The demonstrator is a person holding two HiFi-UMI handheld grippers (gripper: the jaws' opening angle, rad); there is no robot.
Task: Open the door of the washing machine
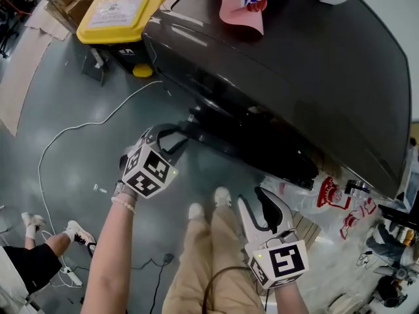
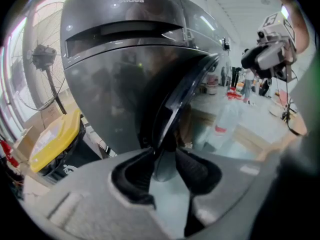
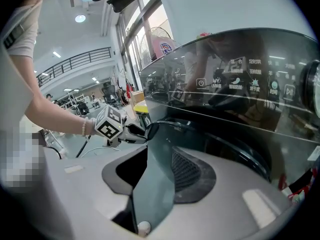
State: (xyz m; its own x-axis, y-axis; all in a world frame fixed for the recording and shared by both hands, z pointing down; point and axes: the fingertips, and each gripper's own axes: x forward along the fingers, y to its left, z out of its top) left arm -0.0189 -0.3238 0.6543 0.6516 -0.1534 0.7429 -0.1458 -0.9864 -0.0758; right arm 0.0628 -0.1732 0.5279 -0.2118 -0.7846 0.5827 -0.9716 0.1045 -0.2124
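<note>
glossy dark door [image 1: 262,146], smooth grey floor [image 1: 78,97]

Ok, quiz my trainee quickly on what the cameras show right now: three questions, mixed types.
1. True or false: the door of the washing machine is fully closed.
2. What stands between the jaws of the left gripper? A) the door's edge B) a cable C) nothing
3. Fill in: the bin beside the machine has a ____ lid.

Key: 1 false, it stands ajar; 2 A; 3 yellow.
</note>
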